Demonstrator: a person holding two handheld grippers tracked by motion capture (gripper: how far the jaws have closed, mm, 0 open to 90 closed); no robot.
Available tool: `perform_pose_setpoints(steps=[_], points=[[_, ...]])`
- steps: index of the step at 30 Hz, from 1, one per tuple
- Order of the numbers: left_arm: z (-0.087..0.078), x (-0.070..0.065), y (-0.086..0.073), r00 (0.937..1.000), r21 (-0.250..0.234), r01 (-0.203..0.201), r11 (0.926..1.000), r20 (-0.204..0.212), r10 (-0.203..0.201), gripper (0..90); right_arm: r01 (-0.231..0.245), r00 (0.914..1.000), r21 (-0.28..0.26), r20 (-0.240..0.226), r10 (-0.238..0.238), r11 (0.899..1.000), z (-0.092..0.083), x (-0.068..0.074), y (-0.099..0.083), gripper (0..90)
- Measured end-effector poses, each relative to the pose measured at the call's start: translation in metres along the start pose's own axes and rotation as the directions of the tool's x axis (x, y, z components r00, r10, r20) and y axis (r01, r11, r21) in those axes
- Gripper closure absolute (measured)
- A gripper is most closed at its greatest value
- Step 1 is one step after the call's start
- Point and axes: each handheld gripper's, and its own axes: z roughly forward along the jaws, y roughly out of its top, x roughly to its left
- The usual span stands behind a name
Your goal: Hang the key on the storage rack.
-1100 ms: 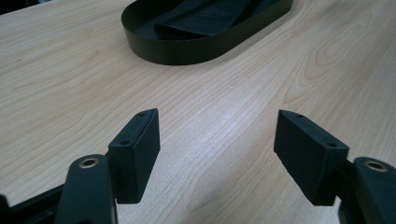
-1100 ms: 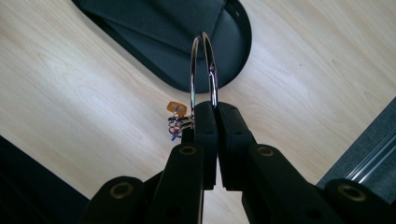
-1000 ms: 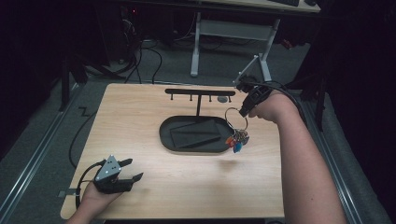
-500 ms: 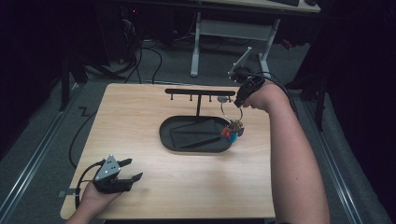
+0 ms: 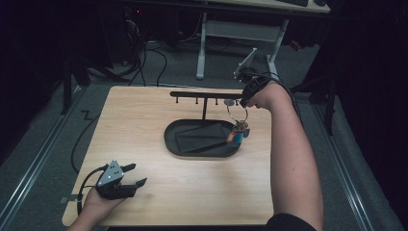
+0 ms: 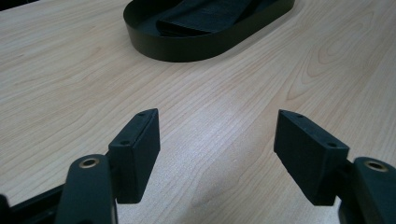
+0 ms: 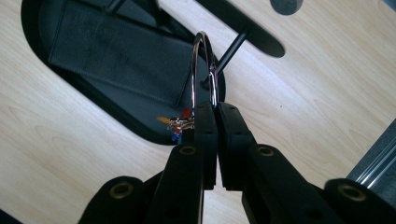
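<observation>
I'm gripping the key ring (image 7: 205,70) in my right gripper (image 7: 215,109) by the rack (image 5: 207,95) near the table's (image 5: 144,120) far edge. My left gripper (image 6: 217,140) is resting released at the near-left corner.

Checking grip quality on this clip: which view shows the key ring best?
The right gripper view: the key ring fills the centre, pinched between the right gripper's shut jaws, keys dangling below. The high view shows the ring small, hanging from the gripper beside the rack over the tray. The left gripper view looks at the tray and table.
</observation>
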Motion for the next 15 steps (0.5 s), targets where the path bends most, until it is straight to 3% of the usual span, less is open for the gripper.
perform_pose_setpoints(steps=[9,15], points=[[0.001,0.0,0.0,1.0,0.004,-0.003,1.0,0.002,0.003,31.9,0.015,0.9998,-0.012,0.014,-0.015,1.0,0.0,-0.005,0.006,87.8],[0.0,0.0,0.0,1.0,0.007,-0.003,1.0,0.003,0.003,31.8,-0.003,1.0,-0.013,0.005,0.003,1.0,0.009,-0.008,0.003,87.8]])
